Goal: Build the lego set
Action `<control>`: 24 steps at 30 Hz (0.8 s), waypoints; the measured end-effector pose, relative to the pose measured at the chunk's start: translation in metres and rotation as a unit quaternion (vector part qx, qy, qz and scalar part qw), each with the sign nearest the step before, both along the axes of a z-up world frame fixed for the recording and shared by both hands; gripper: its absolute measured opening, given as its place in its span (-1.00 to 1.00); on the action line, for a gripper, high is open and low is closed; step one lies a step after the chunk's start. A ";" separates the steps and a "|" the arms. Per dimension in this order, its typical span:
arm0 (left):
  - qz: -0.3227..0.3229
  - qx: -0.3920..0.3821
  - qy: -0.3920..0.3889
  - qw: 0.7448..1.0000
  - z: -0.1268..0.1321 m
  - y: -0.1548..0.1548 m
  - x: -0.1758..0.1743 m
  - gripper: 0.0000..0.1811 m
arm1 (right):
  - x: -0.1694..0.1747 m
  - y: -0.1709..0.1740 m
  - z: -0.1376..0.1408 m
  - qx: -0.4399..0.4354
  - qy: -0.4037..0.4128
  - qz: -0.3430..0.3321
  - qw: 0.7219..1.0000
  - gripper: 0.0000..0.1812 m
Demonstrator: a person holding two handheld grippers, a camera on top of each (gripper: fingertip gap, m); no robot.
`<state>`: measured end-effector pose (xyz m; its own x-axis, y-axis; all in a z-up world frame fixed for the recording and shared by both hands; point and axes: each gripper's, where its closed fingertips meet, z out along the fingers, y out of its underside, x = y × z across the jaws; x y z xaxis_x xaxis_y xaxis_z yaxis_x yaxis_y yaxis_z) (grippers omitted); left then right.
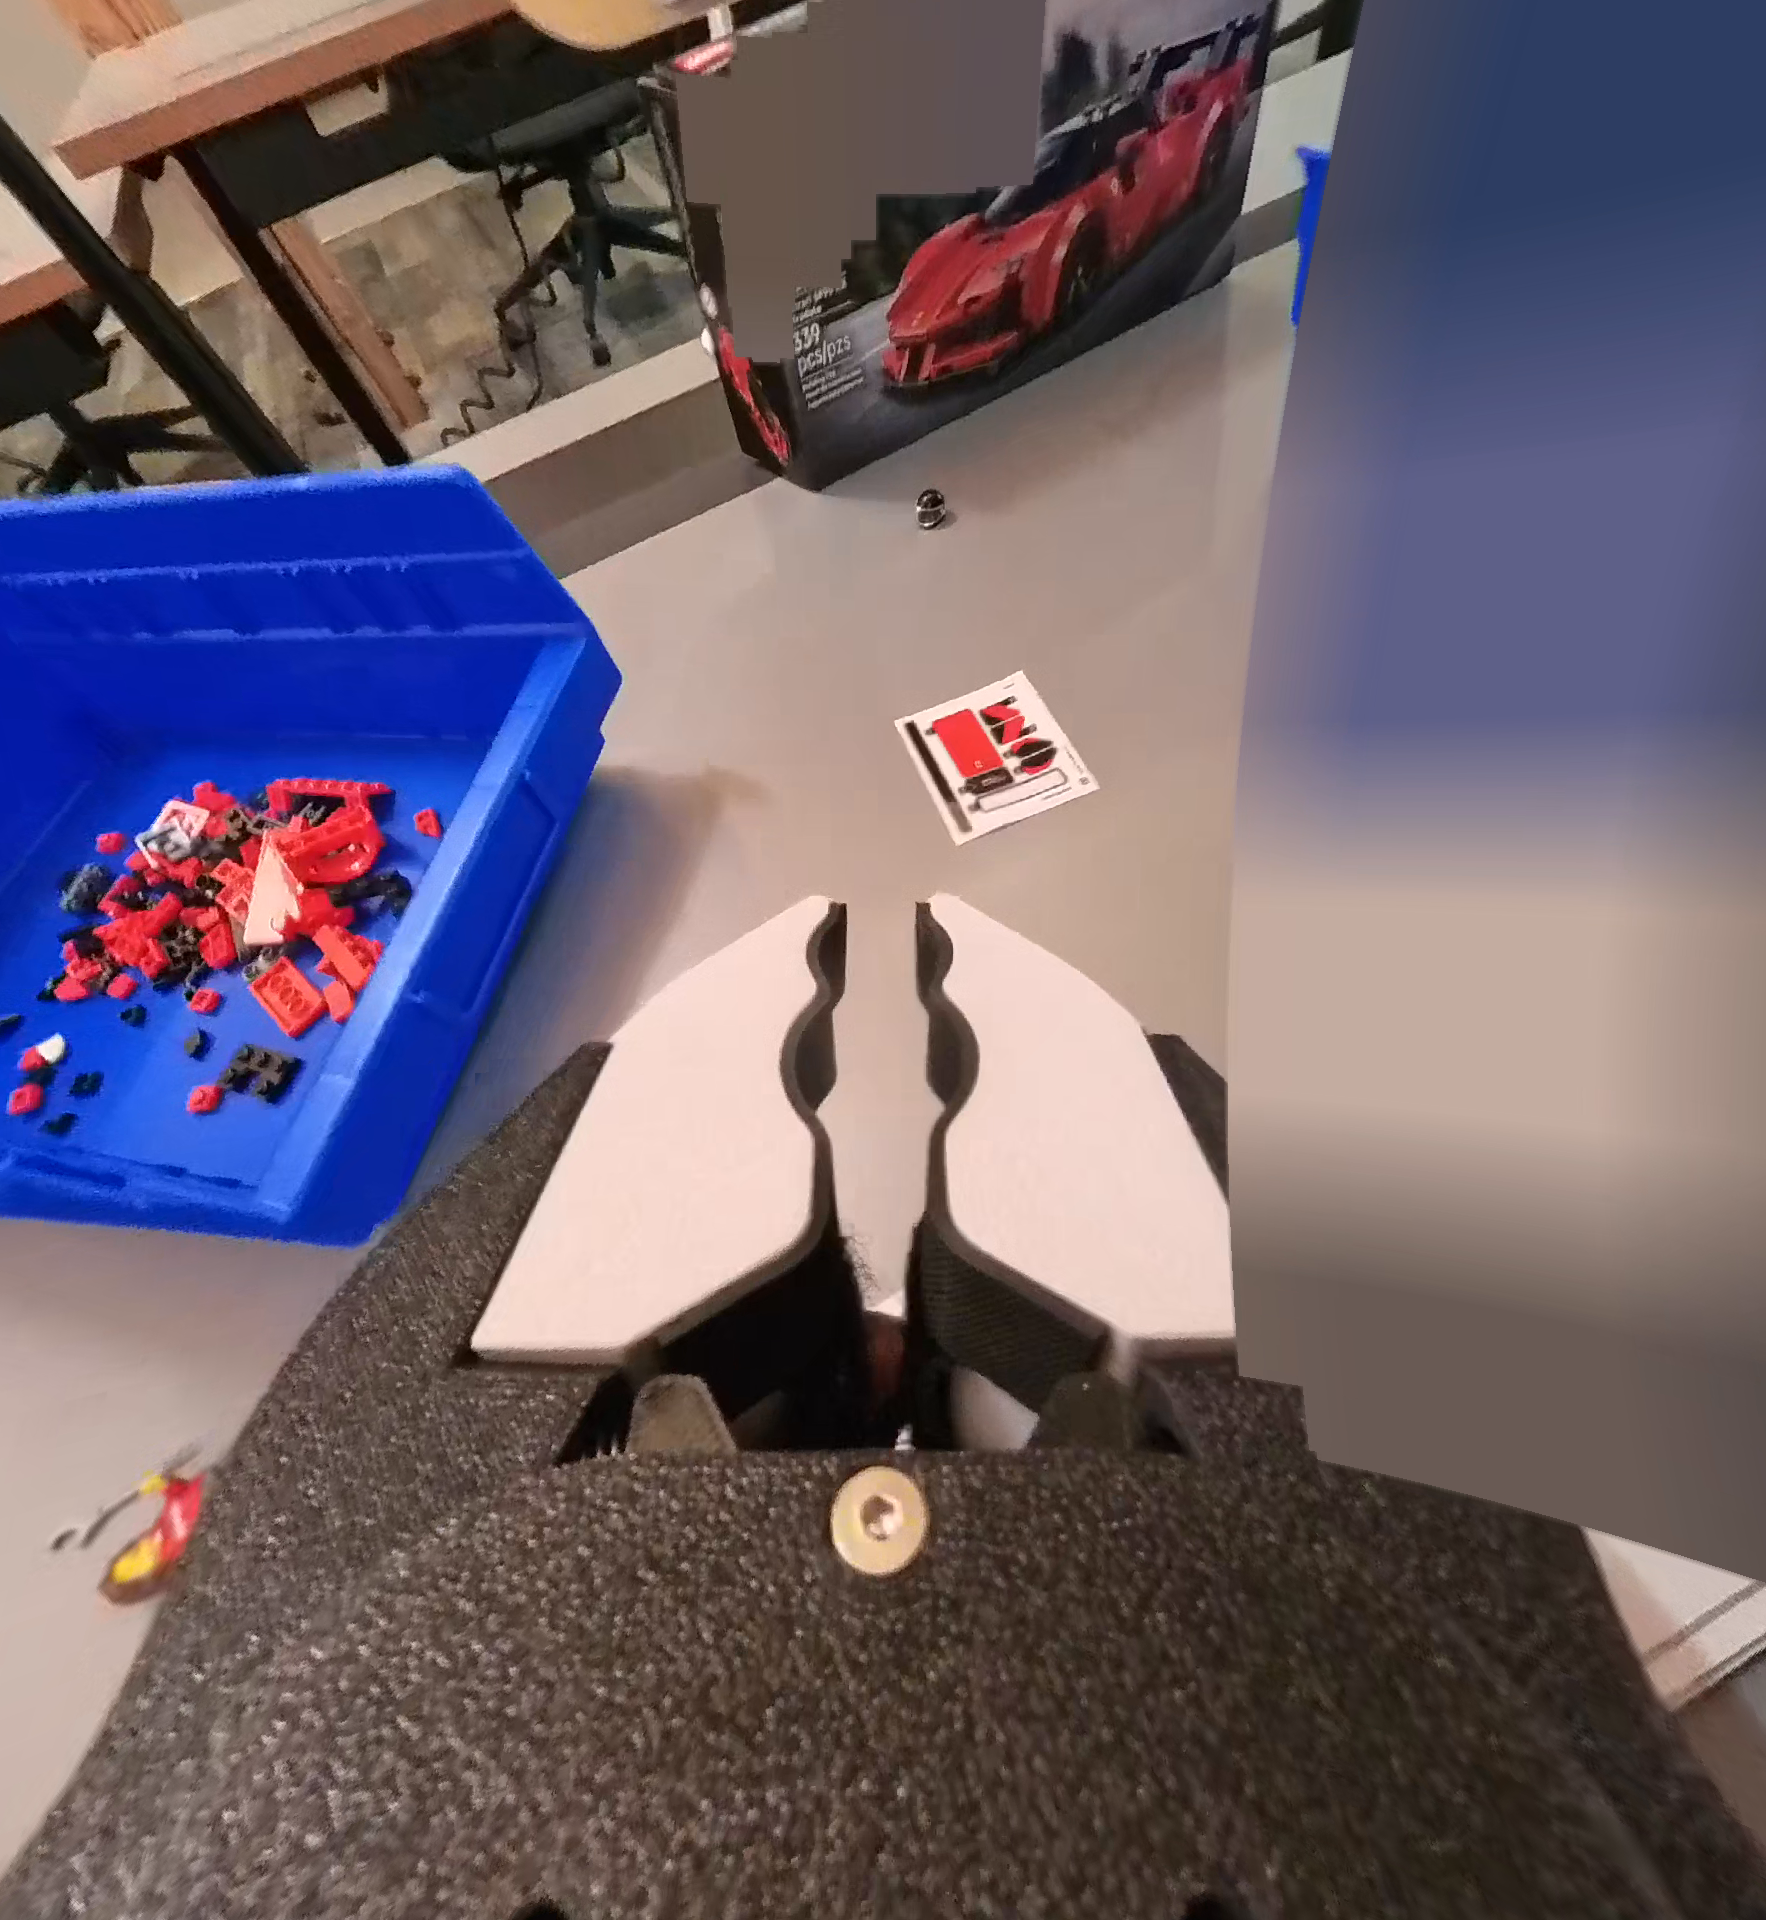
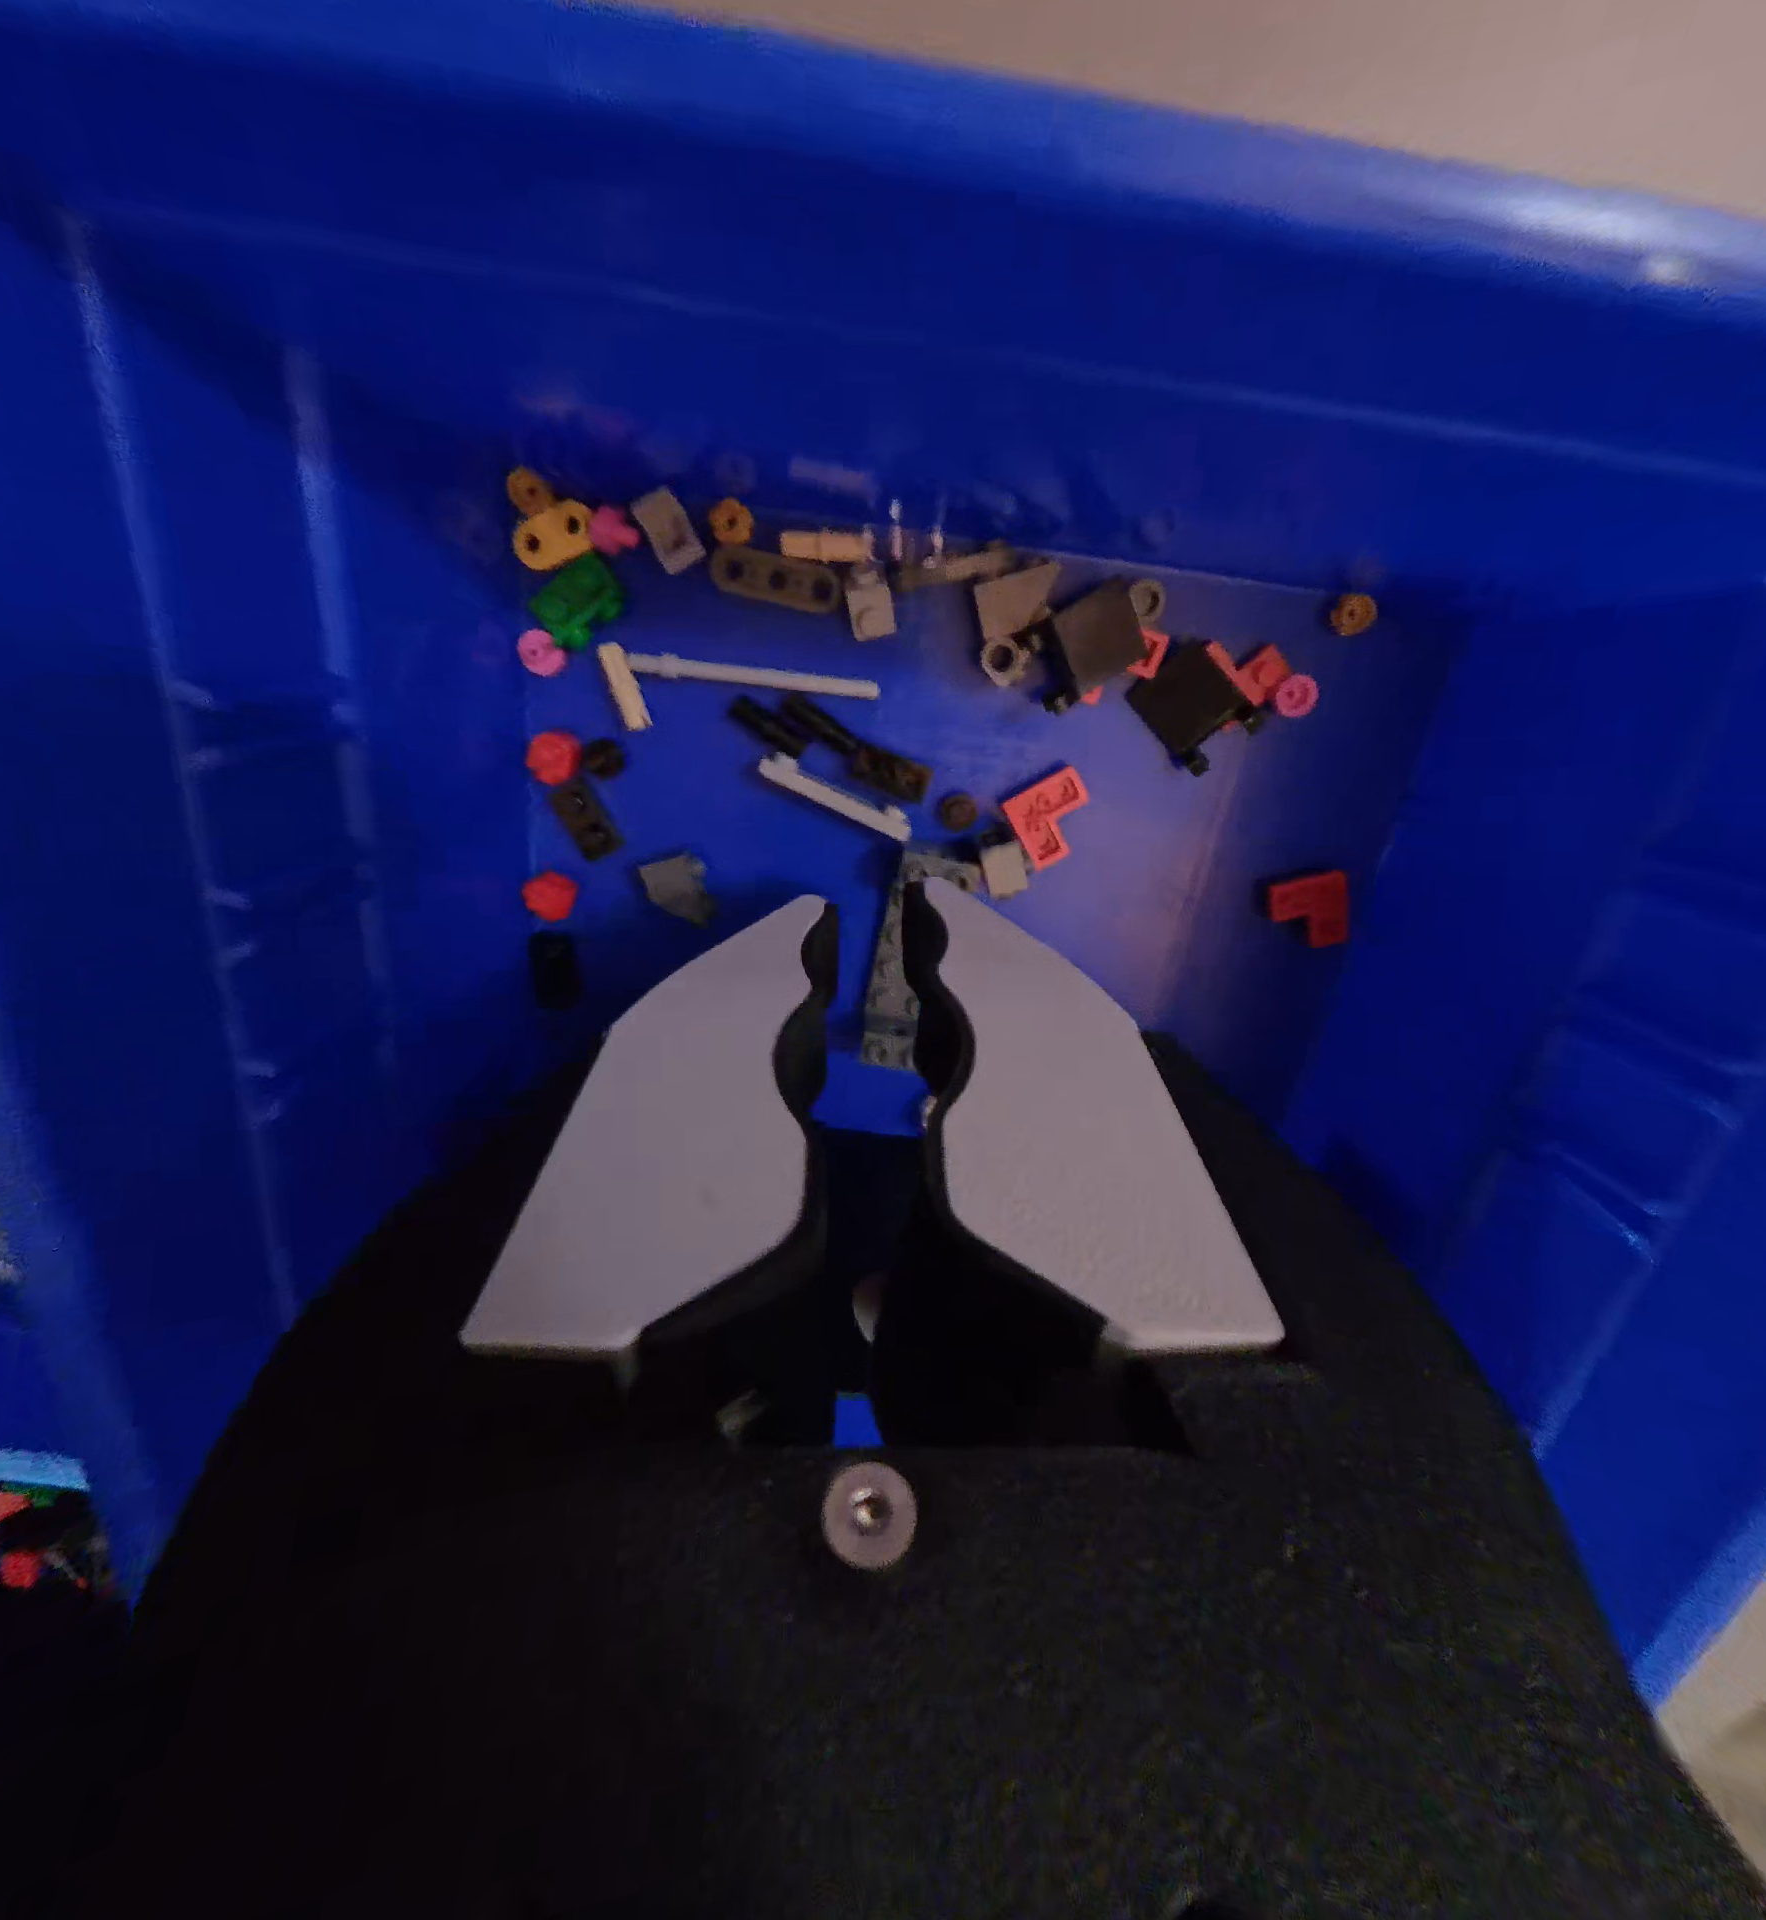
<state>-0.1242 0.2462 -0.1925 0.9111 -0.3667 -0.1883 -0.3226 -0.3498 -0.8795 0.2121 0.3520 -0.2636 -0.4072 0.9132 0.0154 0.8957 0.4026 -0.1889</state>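
My left gripper [image 1: 881, 906] hovers over the grey table [image 1: 775, 665], its jaws a narrow gap apart with nothing between them. A blue bin [image 1: 505, 831] of red and black lego pieces [image 1: 235, 914] sits to its left. A sticker sheet [image 1: 995, 755] lies just ahead of it. My right gripper [image 2: 868, 906] reaches down into another blue bin [image 2: 1585, 935] of mixed small pieces [image 2: 817, 727]. A long grey plate [image 2: 891, 987] lies in the gap between its fingers, against the right finger. Blue floor shows between the plate and the left finger, so the plate is not clamped.
The lego box [image 1: 972, 312] with a red car picture stands at the table's far edge, with a small black round piece [image 1: 931, 511] in front of it. A torn red and yellow wrapper [image 1: 157, 1538] lies near left. White paper [image 1: 1710, 1631] lies near right. Desks and chairs stand beyond.
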 end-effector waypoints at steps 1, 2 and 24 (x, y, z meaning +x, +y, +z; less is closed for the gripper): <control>0.006 -0.007 -0.005 1.000 -0.001 0.001 -0.001 -0.86 | -0.003 -0.005 0.001 -0.009 0.011 0.003 1.000 -0.86; 0.009 -0.006 -0.012 1.000 0.001 0.002 -0.001 -0.86 | -0.006 -0.008 0.001 -0.014 0.022 0.005 1.000 -0.85; 0.011 -0.004 -0.002 1.000 -0.001 0.000 0.007 -0.86 | -0.038 -0.055 -0.025 -0.058 0.054 0.158 0.984 -0.86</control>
<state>-0.1172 0.2464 -0.1930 0.9196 -0.3486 -0.1810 -0.3109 -0.3643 -0.8779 0.1737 0.2975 -0.2889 -0.6723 0.7399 -0.0235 0.7021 0.6272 -0.3370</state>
